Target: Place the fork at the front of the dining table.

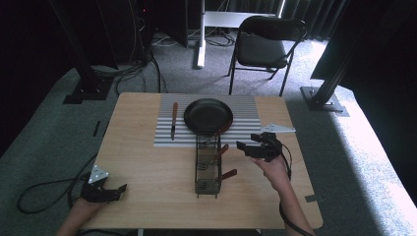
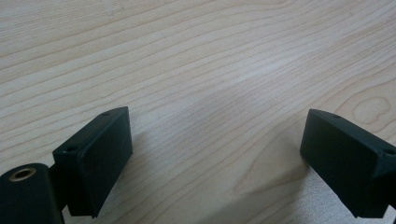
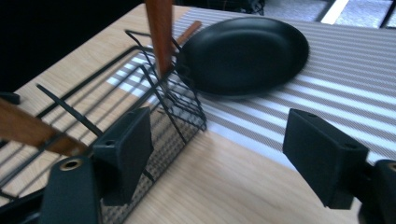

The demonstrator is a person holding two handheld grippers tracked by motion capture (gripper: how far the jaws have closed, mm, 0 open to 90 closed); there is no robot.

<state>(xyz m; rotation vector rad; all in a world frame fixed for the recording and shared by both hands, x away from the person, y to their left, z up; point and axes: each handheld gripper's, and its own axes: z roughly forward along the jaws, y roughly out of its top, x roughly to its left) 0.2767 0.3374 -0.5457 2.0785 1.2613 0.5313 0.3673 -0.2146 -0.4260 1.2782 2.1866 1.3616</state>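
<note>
Your right tongs (image 1: 244,146) hang wide open and empty beside the wire rack (image 1: 206,167); its wooden-handled utensil (image 3: 159,35), probably light and stiff, looks best pinched mid-handle, while your left tongs (image 1: 114,190) rest open, empty, on the counter (image 1: 147,167).

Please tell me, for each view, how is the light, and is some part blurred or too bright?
High view: sharp but dim, with dark upper corners and the floor at the right washed out by strong light. Left gripper view: soft, even light on the wooden table, with a faint shadow between the jaws. Right gripper view: the wire rack and a wooden handle look smeared by motion, and the black pan shows slight glare.
</note>
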